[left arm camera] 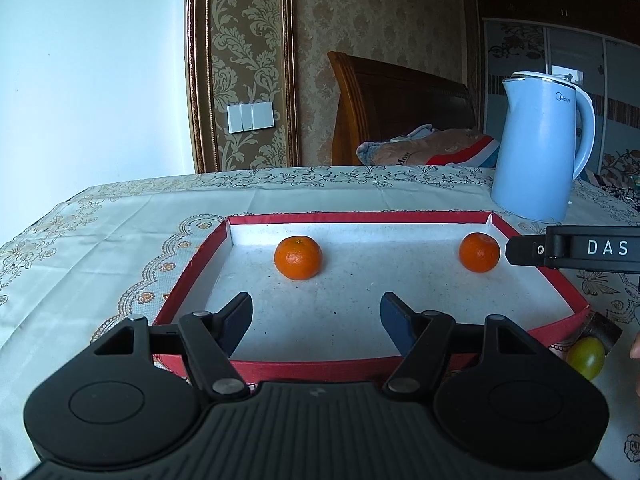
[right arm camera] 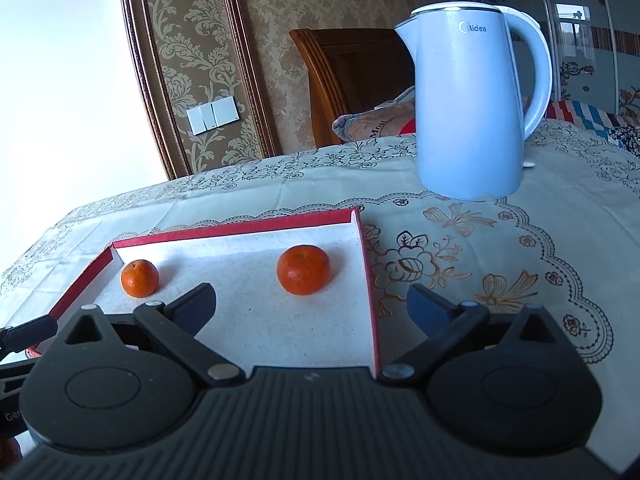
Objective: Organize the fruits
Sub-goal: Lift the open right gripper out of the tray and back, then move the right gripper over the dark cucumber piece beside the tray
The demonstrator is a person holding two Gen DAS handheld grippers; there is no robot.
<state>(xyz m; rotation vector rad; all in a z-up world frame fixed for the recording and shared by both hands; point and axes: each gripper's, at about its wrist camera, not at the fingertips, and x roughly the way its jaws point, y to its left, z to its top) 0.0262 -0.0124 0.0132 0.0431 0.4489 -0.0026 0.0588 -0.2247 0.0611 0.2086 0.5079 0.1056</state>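
A shallow red-rimmed tray [left arm camera: 192, 268] with a white floor lies on the table and holds two mandarins. One mandarin [left arm camera: 298, 258] sits at the tray's back left, the other [left arm camera: 479, 252] at its back right. My left gripper [left arm camera: 316, 322] hovers open over the tray's near edge, nothing between its fingers. From the right wrist view the same tray [right arm camera: 370, 280] shows the left mandarin [right arm camera: 140, 278] and the right mandarin [right arm camera: 304, 270]. My right gripper [right arm camera: 312, 310] stands wide open astride the tray's right wall, empty. A finger of the right gripper [left arm camera: 520, 252] pokes in beside the right mandarin.
A light blue electric kettle [right arm camera: 472, 104] stands on the patterned tablecloth [right arm camera: 500, 240] behind the tray's right corner. A greenish-yellow fruit [left arm camera: 586, 358] lies on the cloth outside the tray's near right corner. A wooden headboard and bedding lie beyond the table.
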